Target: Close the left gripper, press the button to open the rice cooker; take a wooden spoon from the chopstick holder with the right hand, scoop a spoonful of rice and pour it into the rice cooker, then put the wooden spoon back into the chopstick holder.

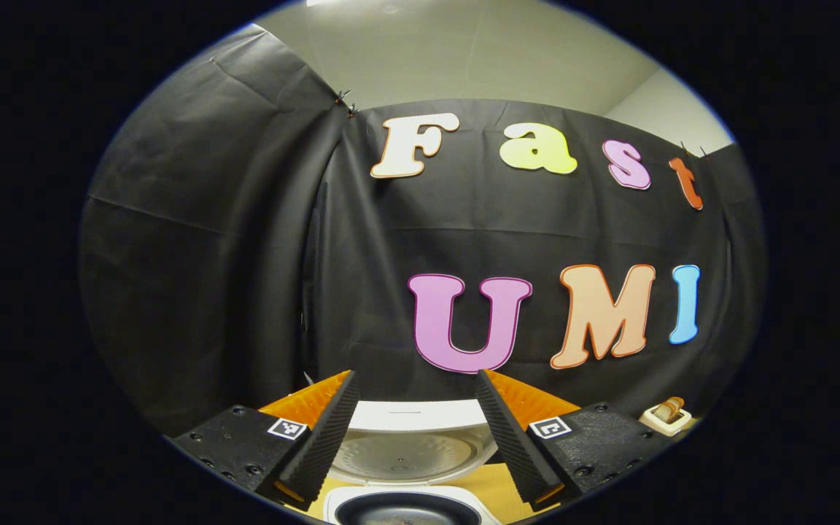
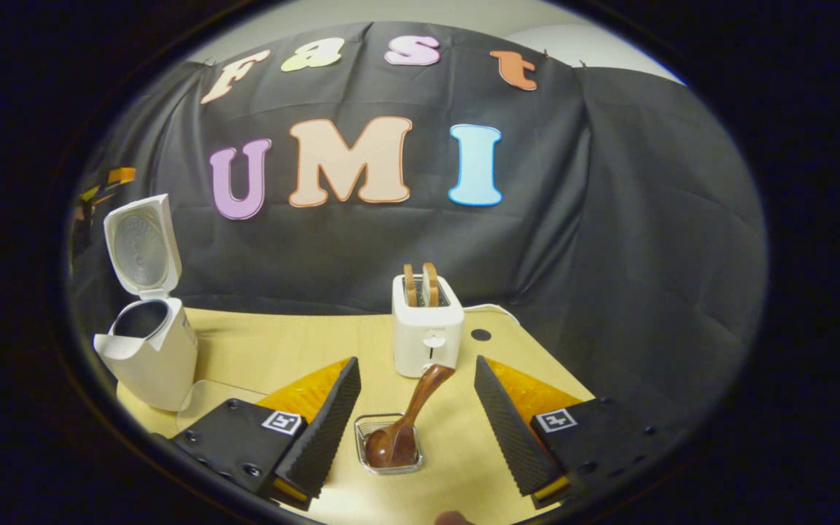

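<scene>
Rice cooker: a white plastic rice cooker with its hinged lid raised upright is seen at the left of the light wooden tabletop in the right gripper view; in the left gripper view the same rice cooker lies just below and between the fingers.

Wooden spoon: a dark brown wooden spoon is seen leaning in a small clear square holder, bowl down, handle tilted up toward the right.

Toaster: a white two-slot toaster holding two brown slices is placed just behind the holder.

Left tongs: released, jaws spread wide, nothing gripped, hovering above the open cooker.

Right tongs: released, jaws spread wide to either side of the spoon, apart from it.

Step in hand: the lid-opening is judged done; the taking of the spoon is judged to be under way.

Next move: the right tongs would need to be advanced onto the handle and clenched there.

Hidden or unclear: the cooker's button cannot be made out; the pot's contents are cut off; the rice supply cannot be located; a small brown object at the lower edge of the right gripper view cannot be identified.
</scene>
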`<state>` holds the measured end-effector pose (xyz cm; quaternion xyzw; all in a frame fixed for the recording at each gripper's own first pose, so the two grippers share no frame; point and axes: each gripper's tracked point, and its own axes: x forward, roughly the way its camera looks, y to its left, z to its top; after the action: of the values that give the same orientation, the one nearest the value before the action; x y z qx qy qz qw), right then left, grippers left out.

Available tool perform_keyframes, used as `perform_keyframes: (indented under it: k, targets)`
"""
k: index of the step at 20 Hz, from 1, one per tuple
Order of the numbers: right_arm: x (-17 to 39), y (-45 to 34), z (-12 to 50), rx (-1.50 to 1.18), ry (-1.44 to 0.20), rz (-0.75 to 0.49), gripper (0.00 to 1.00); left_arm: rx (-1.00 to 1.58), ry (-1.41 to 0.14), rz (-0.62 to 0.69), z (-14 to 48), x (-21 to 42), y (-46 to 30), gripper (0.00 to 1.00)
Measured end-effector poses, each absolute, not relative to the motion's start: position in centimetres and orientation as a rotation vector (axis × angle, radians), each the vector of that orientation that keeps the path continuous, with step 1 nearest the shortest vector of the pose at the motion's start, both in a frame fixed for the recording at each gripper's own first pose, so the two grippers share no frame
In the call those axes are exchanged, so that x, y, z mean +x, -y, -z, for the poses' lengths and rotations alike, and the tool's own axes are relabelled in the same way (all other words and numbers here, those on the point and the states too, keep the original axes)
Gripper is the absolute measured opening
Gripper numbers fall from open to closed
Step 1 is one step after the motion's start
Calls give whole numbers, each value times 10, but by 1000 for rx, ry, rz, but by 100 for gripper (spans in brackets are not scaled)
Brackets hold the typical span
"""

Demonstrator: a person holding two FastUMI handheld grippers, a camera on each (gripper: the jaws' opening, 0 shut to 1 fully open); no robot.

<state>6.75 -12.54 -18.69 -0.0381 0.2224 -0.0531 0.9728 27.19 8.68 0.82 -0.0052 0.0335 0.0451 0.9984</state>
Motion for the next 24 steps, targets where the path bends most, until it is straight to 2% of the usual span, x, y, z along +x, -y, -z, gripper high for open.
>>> perform_keyframes:
  k: [5, 11, 24]
  targets:
    - [59, 132, 194, -87, -469, 126, 100, 50, -128, -107, 21, 308, -99, 94]
    - [60, 130, 197, -89, -472, 127, 100, 51, -187, -125, 43, 318, -109, 94]
    - [76, 91, 191, -30, -438, 6, 99, 46, -205, -97, 45, 270, -97, 95]
